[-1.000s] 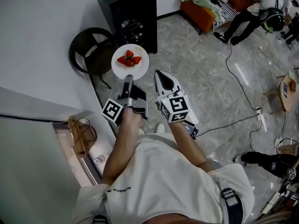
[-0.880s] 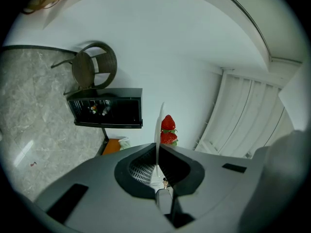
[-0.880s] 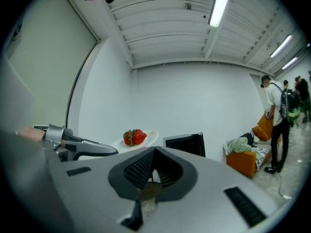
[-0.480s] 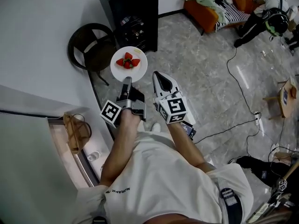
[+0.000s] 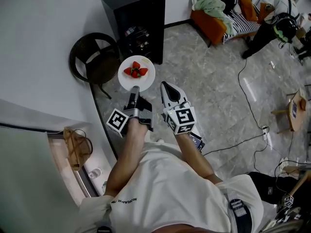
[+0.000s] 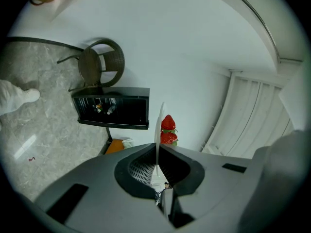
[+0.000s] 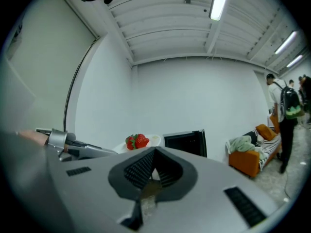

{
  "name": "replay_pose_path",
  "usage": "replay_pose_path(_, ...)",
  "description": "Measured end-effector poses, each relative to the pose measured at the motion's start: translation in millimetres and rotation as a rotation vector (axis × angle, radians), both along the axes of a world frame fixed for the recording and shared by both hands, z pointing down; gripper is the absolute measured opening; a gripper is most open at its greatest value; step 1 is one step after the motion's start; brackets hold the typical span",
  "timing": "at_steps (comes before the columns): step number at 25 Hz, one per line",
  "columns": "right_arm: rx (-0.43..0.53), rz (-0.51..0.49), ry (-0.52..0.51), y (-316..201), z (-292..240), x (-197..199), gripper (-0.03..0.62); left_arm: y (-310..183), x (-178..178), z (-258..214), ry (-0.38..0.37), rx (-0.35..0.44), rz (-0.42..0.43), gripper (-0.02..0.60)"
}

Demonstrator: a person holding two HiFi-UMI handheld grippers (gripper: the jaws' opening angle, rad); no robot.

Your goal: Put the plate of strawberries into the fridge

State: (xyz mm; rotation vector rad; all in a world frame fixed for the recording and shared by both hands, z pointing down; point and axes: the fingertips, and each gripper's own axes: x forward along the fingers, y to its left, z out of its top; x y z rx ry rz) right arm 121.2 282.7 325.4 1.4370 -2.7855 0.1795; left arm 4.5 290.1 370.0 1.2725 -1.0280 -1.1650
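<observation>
— How does the plate look, and where is it?
— One boxy black fridge point(image 5: 141, 13) stands ahead. Near it, over the stone floor, I hold one round, thin white plate point(image 5: 146, 79) level by its rim, my left gripper point(image 5: 134, 89) clamped on it.
— And on it?
— Glossy red strawberries point(image 5: 135, 71), three or four. My right gripper point(image 5: 165, 85) is closed, empty

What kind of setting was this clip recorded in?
Probably an open studio or lab dressed as a lounge: an orange sofa and a small black fridge stand on a tiled floor, and power cables trail across it.
</observation>
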Motion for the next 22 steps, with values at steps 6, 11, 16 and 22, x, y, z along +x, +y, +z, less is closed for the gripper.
replay_pose_path(6, -0.017, -0.010, 0.008, -36, 8, -8, 0.003, -39, -6, 6, 0.008, -0.012, -0.007, 0.011)
replay_pose_path(11, -0.025, 0.003, 0.012, -74, 19, -18, 0.003, -75, -16, 19, 0.010, -0.027, 0.002, 0.011)
replay_pose_path(16, -0.030, 0.007, 0.020, -112, 27, -33, 0.003, -113, -29, 31, 0.023, -0.044, 0.011, 0.011)
replay_pose_path(22, -0.036, 0.020, 0.026, -153, 30, -42, 0.003, -157, -35, 36, 0.018, -0.057, 0.031, 0.011)
